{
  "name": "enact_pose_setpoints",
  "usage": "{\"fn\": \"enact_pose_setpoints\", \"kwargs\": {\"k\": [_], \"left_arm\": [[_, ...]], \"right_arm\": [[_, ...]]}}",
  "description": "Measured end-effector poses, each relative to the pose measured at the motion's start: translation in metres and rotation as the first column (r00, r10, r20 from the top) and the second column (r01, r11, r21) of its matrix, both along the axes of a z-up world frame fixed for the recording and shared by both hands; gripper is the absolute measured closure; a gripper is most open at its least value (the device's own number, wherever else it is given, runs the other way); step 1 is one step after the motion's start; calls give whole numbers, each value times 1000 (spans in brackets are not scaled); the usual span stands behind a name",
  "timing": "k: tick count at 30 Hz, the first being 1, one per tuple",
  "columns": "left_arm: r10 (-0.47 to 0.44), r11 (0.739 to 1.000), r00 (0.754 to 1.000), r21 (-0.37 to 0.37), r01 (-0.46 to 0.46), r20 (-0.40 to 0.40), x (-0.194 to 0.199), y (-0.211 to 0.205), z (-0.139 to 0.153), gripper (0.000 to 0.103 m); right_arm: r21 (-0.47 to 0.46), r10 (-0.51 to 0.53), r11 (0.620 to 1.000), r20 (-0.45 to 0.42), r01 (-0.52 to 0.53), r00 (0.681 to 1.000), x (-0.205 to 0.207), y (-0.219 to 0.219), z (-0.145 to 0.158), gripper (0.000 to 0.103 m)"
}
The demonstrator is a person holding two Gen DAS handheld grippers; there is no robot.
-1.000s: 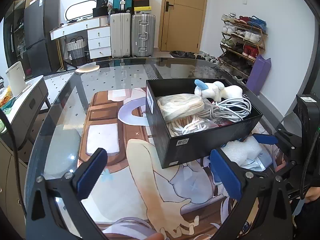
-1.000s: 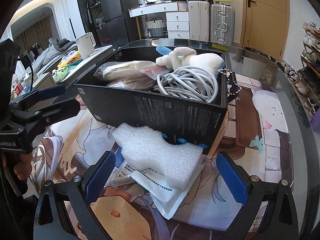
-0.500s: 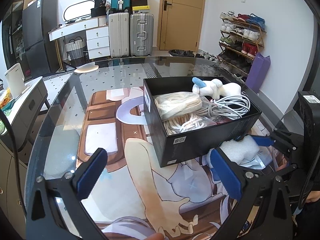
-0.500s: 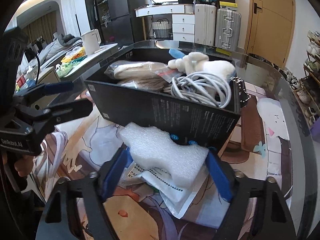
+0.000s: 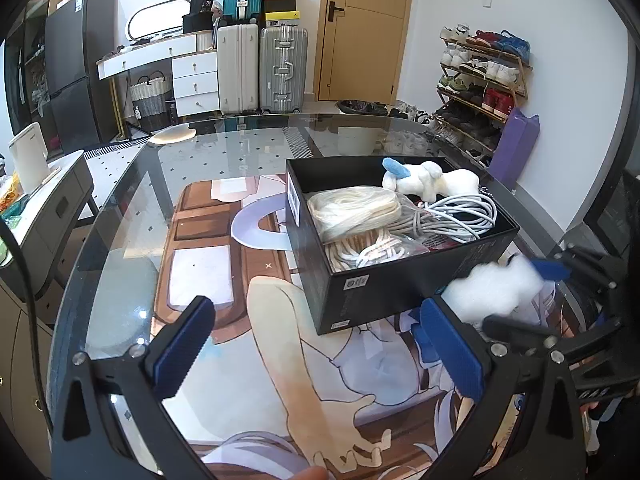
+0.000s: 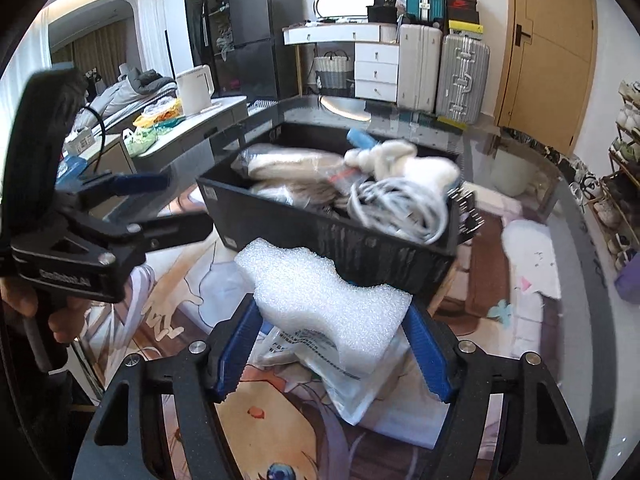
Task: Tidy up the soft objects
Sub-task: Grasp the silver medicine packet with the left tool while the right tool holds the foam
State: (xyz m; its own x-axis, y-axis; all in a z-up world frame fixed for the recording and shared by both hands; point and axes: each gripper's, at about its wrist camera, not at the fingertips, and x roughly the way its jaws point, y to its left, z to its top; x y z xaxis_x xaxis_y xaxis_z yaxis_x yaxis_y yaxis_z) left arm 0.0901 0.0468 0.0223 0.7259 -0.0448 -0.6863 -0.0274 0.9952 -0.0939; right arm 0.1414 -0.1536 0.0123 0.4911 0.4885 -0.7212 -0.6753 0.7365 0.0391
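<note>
Foam (image 6: 328, 300), a white bumpy block, sits clamped between the blue pads of the right tool (image 6: 332, 344), whose jaws have just been closing onto it. Both pads press its sides, and it is held just above a white printed plastic bag (image 6: 352, 372) that lies on the bench (image 5: 120, 208). In the left wrist view the same block shows at the right edge (image 5: 496, 292), beside the near corner of the black box (image 5: 400, 292).

That box stands on a printed cartoon mat (image 5: 288, 360) that covers the middle of the glass-topped bench. Inside it lie a bundle of cream cord in clear wrap (image 5: 352, 216), a coil of white rope (image 5: 372, 252), a coil of grey cable (image 5: 460, 220) and a white plush toy with a blue horn (image 5: 428, 180) at the far end. The toy rests on top of the cable.

Left tool (image 5: 316, 352) hangs over the mat with its blue pads spread wide and nothing between them; it is just left of the box's near corner. The right wrist view shows it from the side (image 6: 172, 204), gripped by a person's hand (image 6: 48, 312).
</note>
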Motion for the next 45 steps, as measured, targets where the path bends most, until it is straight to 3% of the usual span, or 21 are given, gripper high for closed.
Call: {"fn": "enact_pose_setpoints", "kwargs": {"k": [11, 14, 20, 23, 26, 36, 45], "left_arm": [[-5, 998, 999, -59, 2, -49, 2, -19, -4, 0], [19, 999, 998, -31, -21, -61, 0, -32, -10, 0], [-23, 1000, 994, -16, 21, -104, -1, -68, -24, 0], [-37, 999, 992, 28, 40, -117, 0, -89, -27, 0], [-81, 997, 987, 7, 83, -138, 4, -104, -29, 0], [-126, 992, 979, -2, 128, -163, 15, -132, -26, 0], [-127, 986, 966, 73, 147, -225, 30, -153, -43, 0]], "right_arm": [[51, -60, 997, 60, 57, 996, 1, -41, 39, 30], [54, -81, 996, 66, 77, 995, 1, -51, 44, 30], [80, -124, 990, 61, 119, 990, 9, -73, 51, 30], [85, -142, 987, 53, 137, 988, 12, -81, 52, 30], [92, -152, 985, 50, 147, 987, 13, -87, 53, 30], [89, -171, 982, 47, 166, 984, 18, -90, 54, 30], [84, -177, 981, 40, 173, 983, 22, -91, 52, 30]]}}
